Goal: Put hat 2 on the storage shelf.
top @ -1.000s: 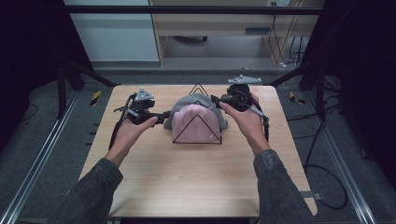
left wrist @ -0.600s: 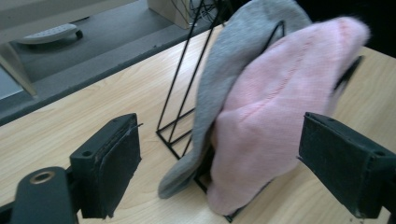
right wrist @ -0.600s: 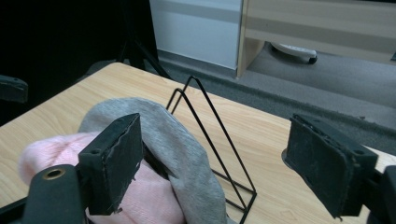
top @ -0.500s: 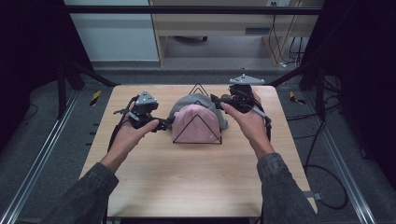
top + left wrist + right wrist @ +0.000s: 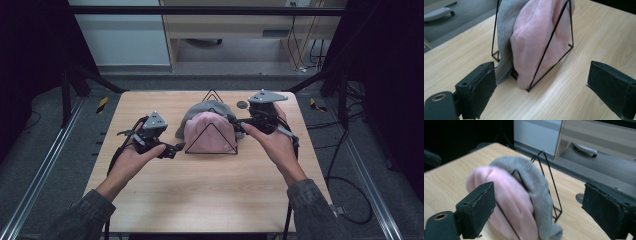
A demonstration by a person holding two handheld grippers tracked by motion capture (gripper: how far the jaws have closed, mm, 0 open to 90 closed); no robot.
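Note:
A black wire rack [image 5: 210,136] with triangular ends stands at the middle of the wooden table [image 5: 210,200]. A pink knit cloth [image 5: 207,132] is tucked in it, with a grey cloth [image 5: 202,109] behind. My left gripper [image 5: 173,149] hovers just left of the rack's near corner. In the left gripper view it [image 5: 542,75] faces the pink cloth [image 5: 536,42] and grey cloth [image 5: 505,32]. My right gripper [image 5: 235,121] is at the rack's right end, beside the pink cloth [image 5: 509,195] and grey cloth [image 5: 534,182]. Both pairs of jaws have just been opening, with nothing between them.
A small dark round disc [image 5: 242,104] lies on the table behind the right gripper. Black frame poles [image 5: 67,90] flank the table. A yellow-and-black tool [image 5: 102,104] lies on the floor at left. A wooden cabinet [image 5: 235,25] stands beyond the far edge.
Both grippers have let their jaws spread and drawn back from the cloths. The left hand came toward the near left, and the right hand shifted outward to the right.

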